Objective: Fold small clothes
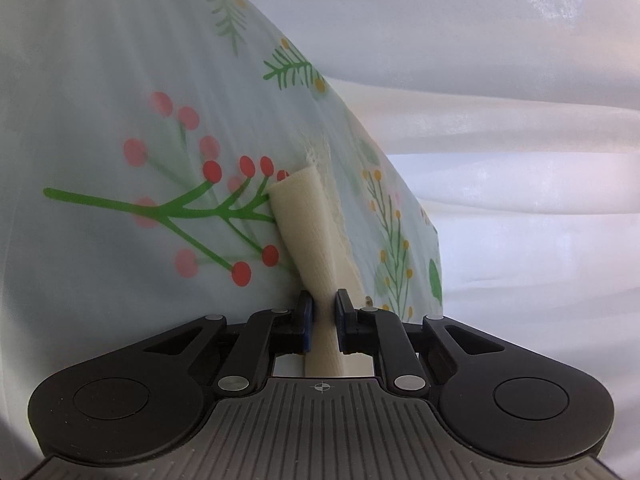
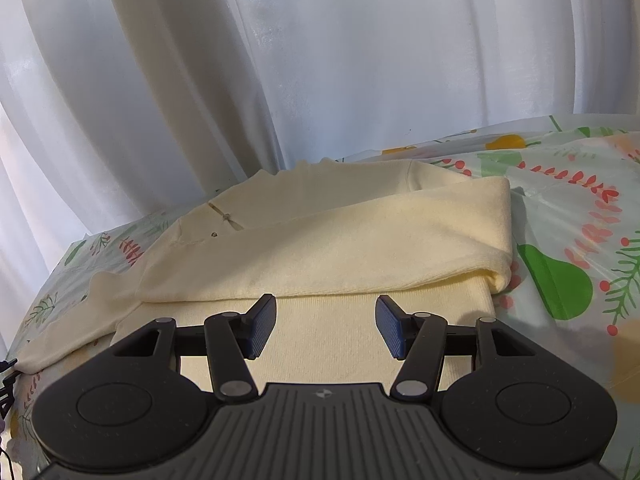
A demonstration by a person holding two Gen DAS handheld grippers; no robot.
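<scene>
One garment: cream knit top [image 2: 320, 236], ribbed, folded, lying on the cloth.
Left view: left gripper [image 1: 324, 312] clamped on a ribbed cream strip [image 1: 308, 232]; glossy leaf-and-berry cloth [image 1: 120, 140] behind.
Right view: right gripper [image 2: 326, 326] spread apart, empty, over the top; white curtain [image 2: 280, 60] in folds.

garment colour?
Cream, plain knit garment; clearest in the right wrist view.

Leaf-and-berry printed tablecloth [image 2: 568, 216] before white pleated curtain [image 2: 320, 60]
</scene>
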